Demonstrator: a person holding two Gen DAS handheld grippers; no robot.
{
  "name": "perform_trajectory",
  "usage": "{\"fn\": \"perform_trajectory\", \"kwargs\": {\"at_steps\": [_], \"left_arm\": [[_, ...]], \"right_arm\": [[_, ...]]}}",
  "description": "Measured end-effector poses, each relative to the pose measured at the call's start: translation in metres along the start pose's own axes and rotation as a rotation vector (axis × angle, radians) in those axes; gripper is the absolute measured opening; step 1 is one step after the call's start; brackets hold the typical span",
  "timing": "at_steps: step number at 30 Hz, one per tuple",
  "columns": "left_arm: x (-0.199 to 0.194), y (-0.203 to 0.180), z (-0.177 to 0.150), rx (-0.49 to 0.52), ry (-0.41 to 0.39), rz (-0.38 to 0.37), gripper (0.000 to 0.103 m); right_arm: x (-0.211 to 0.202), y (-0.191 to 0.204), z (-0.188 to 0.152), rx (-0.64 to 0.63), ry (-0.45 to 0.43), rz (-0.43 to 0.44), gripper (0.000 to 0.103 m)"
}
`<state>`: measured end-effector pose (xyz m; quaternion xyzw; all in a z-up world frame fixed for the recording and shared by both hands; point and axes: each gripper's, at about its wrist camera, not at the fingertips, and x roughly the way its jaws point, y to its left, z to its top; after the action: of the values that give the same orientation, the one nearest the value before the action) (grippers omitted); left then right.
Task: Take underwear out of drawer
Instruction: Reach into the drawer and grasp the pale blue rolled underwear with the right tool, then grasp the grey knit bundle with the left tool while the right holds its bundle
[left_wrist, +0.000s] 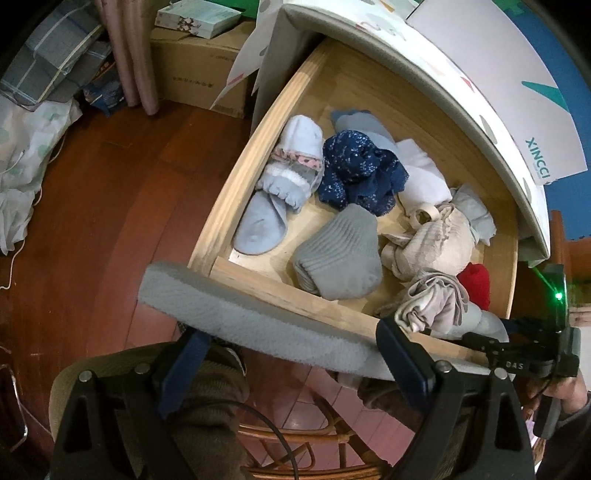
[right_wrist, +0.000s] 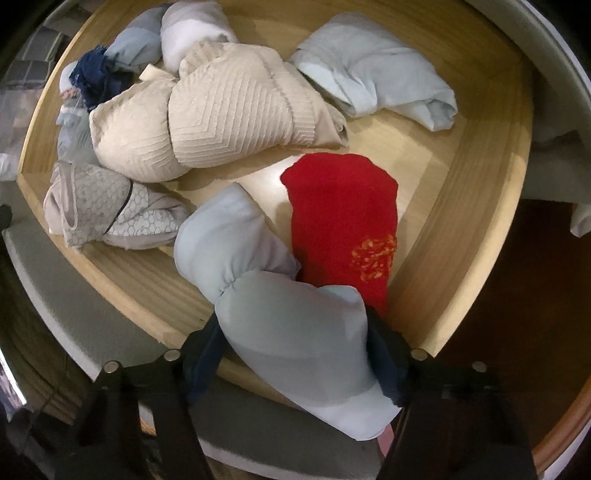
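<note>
The wooden drawer (left_wrist: 229, 192) stands pulled out, full of rolled clothes. In the right wrist view my right gripper (right_wrist: 293, 332) points down into the drawer's near corner. Its pads (right_wrist: 207, 347) press from both sides on a rolled light blue underwear (right_wrist: 280, 295), which bulges between them. From the left wrist view, that same gripper (left_wrist: 517, 354) shows at the right edge with a green light. My left gripper (left_wrist: 288, 332) hangs above the drawer's grey padded front (left_wrist: 240, 317), fingers wide apart and holding nothing. Navy lace underwear (left_wrist: 358, 170) lies mid-drawer.
A red sock (right_wrist: 343, 221) lies right beside the held roll, a beige ribbed garment (right_wrist: 207, 125) and grey patterned underwear (right_wrist: 110, 206) to its left. Grey socks (left_wrist: 340, 254) and a pale blue sock (left_wrist: 273, 199) fill the other side. A rattan chair (left_wrist: 295, 443) stands below.
</note>
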<state>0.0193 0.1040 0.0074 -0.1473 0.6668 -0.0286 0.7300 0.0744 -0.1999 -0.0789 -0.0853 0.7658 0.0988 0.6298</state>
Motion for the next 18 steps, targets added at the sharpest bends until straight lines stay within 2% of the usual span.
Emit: {"fn": "perform_trajectory", "kwargs": {"at_steps": [2,8,13,16,18], "left_arm": [[-0.003,0.0,-0.001,0.011,-0.006,0.005,0.094],[-0.017,-0.006,-0.006,0.074,-0.046,0.035,0.093],[-0.029,-0.011,-0.006,0.132,-0.093,0.04,0.093],[-0.041,-0.019,-0.006,0.19,-0.163,0.096,0.093],[-0.048,-0.024,-0.003,0.217,-0.182,0.077,0.093]], "right_arm": [[0.0,0.003,-0.003,0.001,-0.019,-0.003,0.057],[-0.011,-0.001,-0.013,0.047,-0.074,0.011,0.045],[-0.028,-0.005,-0.022,0.125,-0.137,0.081,0.042],[-0.03,-0.005,-0.024,0.162,-0.154,0.109,0.04],[-0.028,-0.004,-0.026,0.197,-0.162,0.134,0.04]]}}
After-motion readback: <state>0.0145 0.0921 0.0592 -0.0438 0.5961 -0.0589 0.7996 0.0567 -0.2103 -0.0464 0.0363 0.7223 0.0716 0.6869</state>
